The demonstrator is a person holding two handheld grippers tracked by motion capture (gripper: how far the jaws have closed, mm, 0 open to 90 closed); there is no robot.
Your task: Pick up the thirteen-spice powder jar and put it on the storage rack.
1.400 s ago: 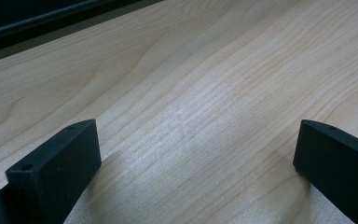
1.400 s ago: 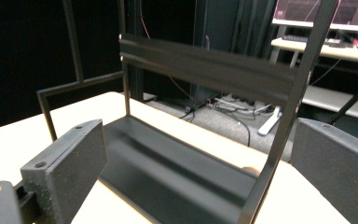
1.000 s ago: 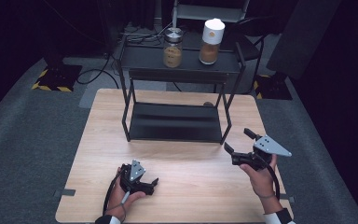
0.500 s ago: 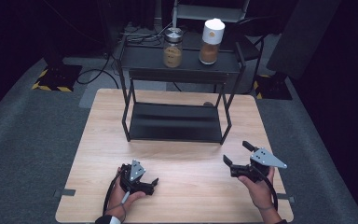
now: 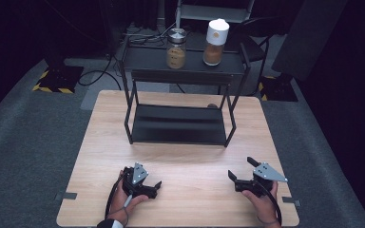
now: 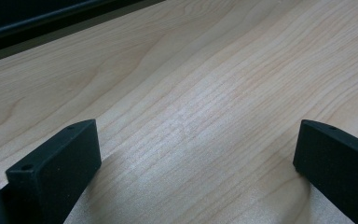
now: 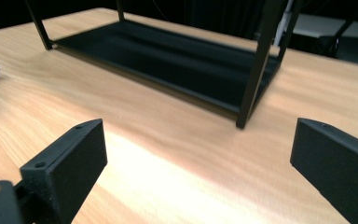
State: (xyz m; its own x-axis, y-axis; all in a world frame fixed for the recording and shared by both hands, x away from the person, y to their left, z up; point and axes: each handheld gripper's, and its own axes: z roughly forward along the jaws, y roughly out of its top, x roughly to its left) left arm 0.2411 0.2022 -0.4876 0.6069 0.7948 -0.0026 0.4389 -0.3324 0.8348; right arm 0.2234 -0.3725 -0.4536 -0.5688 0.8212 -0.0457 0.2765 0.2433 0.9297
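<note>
A black two-shelf metal rack (image 5: 178, 124) stands at the far middle of the wooden table (image 5: 95, 142). On its top shelf a glass jar with a metal lid (image 5: 176, 49) stands beside a jar with a white lid (image 5: 215, 42); both hold brown contents. My left gripper (image 5: 153, 187) rests low on the table near the front edge, left of centre. Its jaws are open (image 6: 196, 154) over bare wood. My right gripper (image 5: 240, 168) is held near the front right, open (image 7: 198, 154), facing the rack's lower shelf (image 7: 168, 56) and front leg (image 7: 254, 70).
The rack's lower shelf holds nothing. A small dark object (image 5: 212, 105) sits on the table just behind the rack. Grey carpet (image 5: 24, 137) surrounds the table, with cables and black stands at the back. Bare wood lies between the rack and both grippers.
My right gripper has come back toward the table's front edge and dropped lower. The left gripper has stayed where it was.
</note>
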